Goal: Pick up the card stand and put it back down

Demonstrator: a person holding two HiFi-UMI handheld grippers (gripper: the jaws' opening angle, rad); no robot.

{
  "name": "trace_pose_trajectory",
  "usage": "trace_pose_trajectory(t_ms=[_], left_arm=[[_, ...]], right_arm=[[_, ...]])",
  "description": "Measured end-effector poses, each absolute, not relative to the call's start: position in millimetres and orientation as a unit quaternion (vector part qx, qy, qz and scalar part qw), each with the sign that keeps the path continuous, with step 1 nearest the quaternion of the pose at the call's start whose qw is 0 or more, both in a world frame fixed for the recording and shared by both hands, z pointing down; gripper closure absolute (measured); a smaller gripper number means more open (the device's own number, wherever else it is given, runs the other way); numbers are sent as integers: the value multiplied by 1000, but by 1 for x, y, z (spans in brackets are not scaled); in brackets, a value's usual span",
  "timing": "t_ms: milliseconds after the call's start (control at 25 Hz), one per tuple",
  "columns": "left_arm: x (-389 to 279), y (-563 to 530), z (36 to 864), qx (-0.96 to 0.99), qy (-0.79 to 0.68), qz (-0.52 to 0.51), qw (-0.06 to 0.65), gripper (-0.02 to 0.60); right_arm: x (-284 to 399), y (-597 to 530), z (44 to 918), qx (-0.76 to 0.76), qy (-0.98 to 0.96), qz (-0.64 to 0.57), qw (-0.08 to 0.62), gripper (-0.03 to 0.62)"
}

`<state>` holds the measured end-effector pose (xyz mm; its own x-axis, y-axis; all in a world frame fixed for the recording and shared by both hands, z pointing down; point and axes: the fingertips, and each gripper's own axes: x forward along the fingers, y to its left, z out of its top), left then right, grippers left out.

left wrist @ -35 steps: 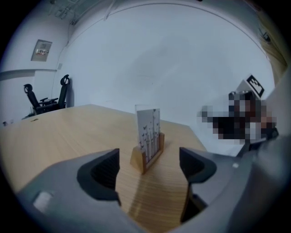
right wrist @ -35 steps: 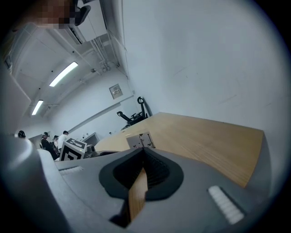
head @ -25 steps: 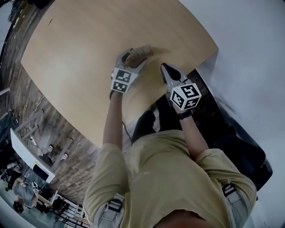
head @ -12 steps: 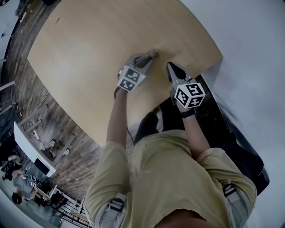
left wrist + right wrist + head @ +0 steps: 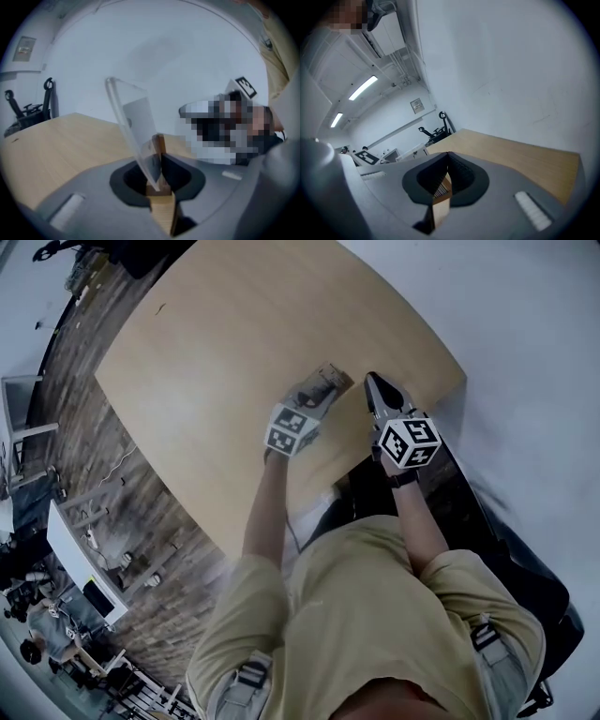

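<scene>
The stand (image 5: 330, 379) is held in the left gripper (image 5: 323, 390) over the table (image 5: 234, 324), close to the table's near edge and towards its right corner. In the left gripper view the jaws are seen closing on the stand, with little gap left between them. That gap is filled by the wooden base (image 5: 159, 143), and the pads are pressed against it on both sides. A clear sheet (image 5: 133, 117) is carried by the base. It rises out of the jaws and is tilted to the left, with a pale card seen behind it. Whether the base rests on the table or is clear of it cannot be told from any view.

The right gripper (image 5: 375, 385) is held just beside the stand, on its right, above the same near edge, and nothing is touched by it. In the right gripper view its jaws (image 5: 447, 159) are seen brought together at the tips, and nothing is held between them. Only the table top (image 5: 520, 154) is seen beyond them.

Both grippers are pointed away from the person, towards the middle of the table. The two marker cubes (image 5: 410, 442) are turned up to the head view.
</scene>
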<state>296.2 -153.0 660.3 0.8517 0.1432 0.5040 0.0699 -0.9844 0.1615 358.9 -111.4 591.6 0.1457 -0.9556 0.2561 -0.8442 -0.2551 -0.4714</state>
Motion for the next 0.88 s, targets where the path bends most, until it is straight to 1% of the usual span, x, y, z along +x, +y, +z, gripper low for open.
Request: trace_pose_trajectory(t_ms=[120,200,640,880], left_arm=[[278,-161,613,970,4,230,84,509],[261,-164,588,971,-33,223,83,509],[156,-195,455,961,-217,164,50,508],[88,-200,389,949,-301,96,21,509]], right_arm=[[344,-107,563,-751,614,-229,81,589],[332,-102,541,-750,621,-214,78,589],[245,-108,415,-716,689,-88,75,589],[192,-117,383,-679,727,-58,76,589]])
